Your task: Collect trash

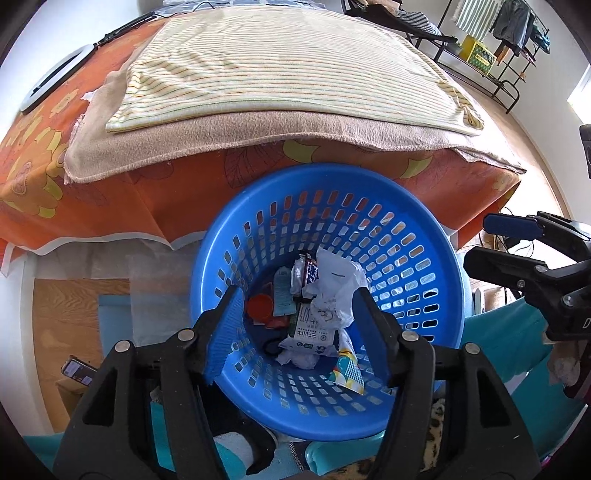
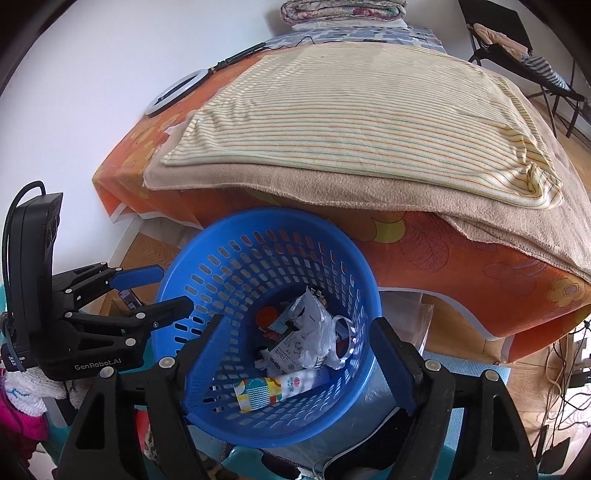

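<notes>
Blue basket (image 1: 424,236) rim sits between the spread left gripper (image 1: 295,317) fingers.

I see both tongs spread wide, nothing held. Left tongs (image 1: 295,325) point down and forward, blue pads apart. Right tongs (image 2: 295,363) angled the same way, also gaping. Each one shows at the edge of the other's wrist view, side by side, apart.

Likely home bedroom: bed (image 2: 369,122), clothes rack (image 1: 509,33).
</notes>
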